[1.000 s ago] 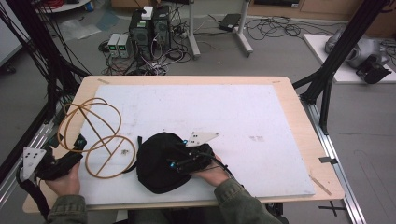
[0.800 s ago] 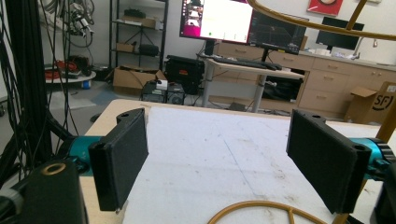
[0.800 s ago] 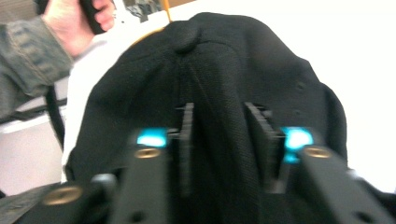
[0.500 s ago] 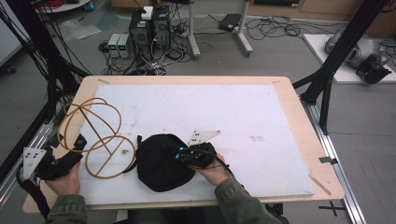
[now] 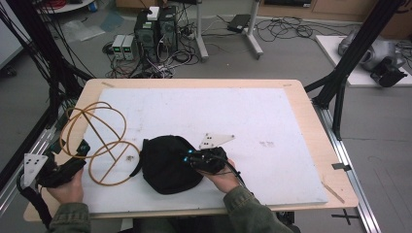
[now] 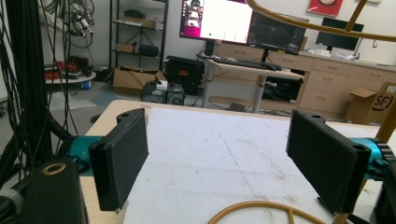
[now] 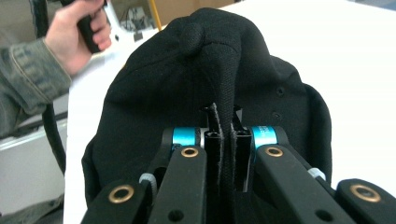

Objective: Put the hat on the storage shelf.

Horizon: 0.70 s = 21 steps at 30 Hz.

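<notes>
Cap [image 5: 167, 162] black, on white table [image 5: 272, 121], right gripper [image 5: 194, 159] at its edge. Left gripper [image 6: 217, 163] view: jaws spread wide, nothing between. Right gripper [image 7: 224, 140] view: just clamped onto cap [image 7: 210, 79] fabric.

Black cap [image 5: 167, 162]; tan wire frame [image 5: 99, 143]; white tabletop [image 5: 252, 116].

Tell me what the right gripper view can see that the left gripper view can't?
Right gripper view: the right gripper pinching a fold of the black cap, with the person's other hand farther off. Left gripper view: the left gripper with jaws wide apart and nothing between them, a lit monitor and part of the yellow wire stand. Both show the white tabletop.
</notes>
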{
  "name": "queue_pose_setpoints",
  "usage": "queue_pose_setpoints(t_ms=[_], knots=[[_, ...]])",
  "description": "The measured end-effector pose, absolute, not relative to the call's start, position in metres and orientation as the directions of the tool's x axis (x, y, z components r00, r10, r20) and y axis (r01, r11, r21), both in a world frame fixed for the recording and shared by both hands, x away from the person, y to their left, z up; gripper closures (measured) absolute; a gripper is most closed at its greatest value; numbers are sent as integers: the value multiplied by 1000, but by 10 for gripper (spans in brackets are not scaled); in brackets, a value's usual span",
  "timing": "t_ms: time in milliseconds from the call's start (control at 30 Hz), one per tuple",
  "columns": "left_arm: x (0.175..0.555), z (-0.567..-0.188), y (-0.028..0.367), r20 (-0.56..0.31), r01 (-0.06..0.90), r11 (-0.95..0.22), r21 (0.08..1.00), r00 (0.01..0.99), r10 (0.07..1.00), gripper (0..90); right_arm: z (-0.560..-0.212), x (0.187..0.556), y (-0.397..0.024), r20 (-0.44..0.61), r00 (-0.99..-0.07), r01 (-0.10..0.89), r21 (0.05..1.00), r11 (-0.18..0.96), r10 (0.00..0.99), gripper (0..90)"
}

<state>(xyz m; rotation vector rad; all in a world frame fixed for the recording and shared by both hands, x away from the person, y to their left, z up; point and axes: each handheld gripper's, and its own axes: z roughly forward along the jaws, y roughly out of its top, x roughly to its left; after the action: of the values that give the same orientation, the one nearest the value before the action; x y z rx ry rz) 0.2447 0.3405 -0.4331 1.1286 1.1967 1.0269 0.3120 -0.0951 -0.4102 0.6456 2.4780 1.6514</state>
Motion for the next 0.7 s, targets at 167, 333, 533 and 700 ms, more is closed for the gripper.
queue_pose_setpoints(t_ms=[167, 333, 533, 700], knots=[[245, -433, 340, -156, -5, 157, 988, 102, 983, 209, -402, 310, -102, 161, -901, 281, 924, 258, 404, 879], [244, -433, 340, -157, -7, 158, 987, 101, 982, 209, -391, 308, -110, 170, -894, 258, 951, 167, 414, 878], [244, -433, 341, -161, -8, 162, 987, 98, 982, 209, -377, 309, -122, 186, -891, 227, 973, 51, 414, 878], [244, -433, 341, -162, -8, 164, 986, 101, 982, 209, -365, 312, -132, 209, -890, 206, 977, -51, 405, 879]])
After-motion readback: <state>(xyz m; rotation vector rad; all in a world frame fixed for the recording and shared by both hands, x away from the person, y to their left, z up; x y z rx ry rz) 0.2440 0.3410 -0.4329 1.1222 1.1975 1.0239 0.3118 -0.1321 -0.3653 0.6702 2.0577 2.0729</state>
